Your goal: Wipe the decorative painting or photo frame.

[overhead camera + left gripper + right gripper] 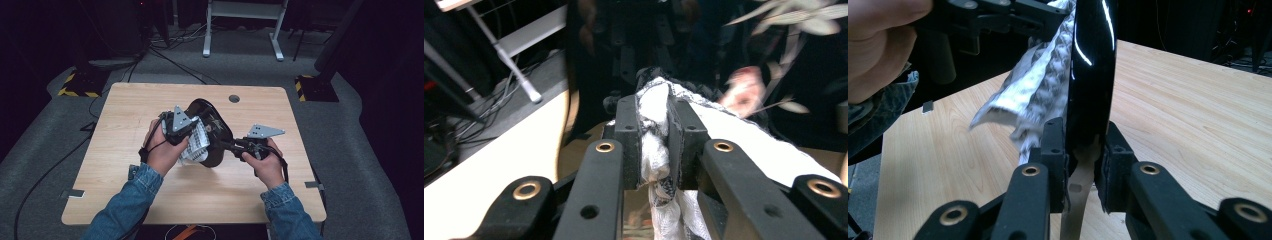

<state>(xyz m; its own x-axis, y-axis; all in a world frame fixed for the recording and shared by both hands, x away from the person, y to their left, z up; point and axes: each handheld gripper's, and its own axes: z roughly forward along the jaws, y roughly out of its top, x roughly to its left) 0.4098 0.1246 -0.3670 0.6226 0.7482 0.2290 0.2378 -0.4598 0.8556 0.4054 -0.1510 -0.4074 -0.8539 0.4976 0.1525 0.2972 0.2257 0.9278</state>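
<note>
A glossy black plate [204,108] with a pale leaf pattern is held on edge above the middle of the table. My right gripper [226,144] is shut on its rim from the right; in the right gripper view the jaws [1087,150] clamp the plate's [1091,65] thin edge. A white cloth [196,145] lies against the plate's left face. My left gripper [191,137] is shut on that cloth, and the left gripper view shows the bunched fabric [655,150] pinched between the pads. The cloth [1040,87] hangs beside the plate, under the left gripper [993,15].
The wooden table [150,190] has a round cable hole [234,98] near its far edge. A white desk frame [240,30] stands behind it. Yellow-and-black striped bases [80,86] [315,86] and cables lie on the grey floor.
</note>
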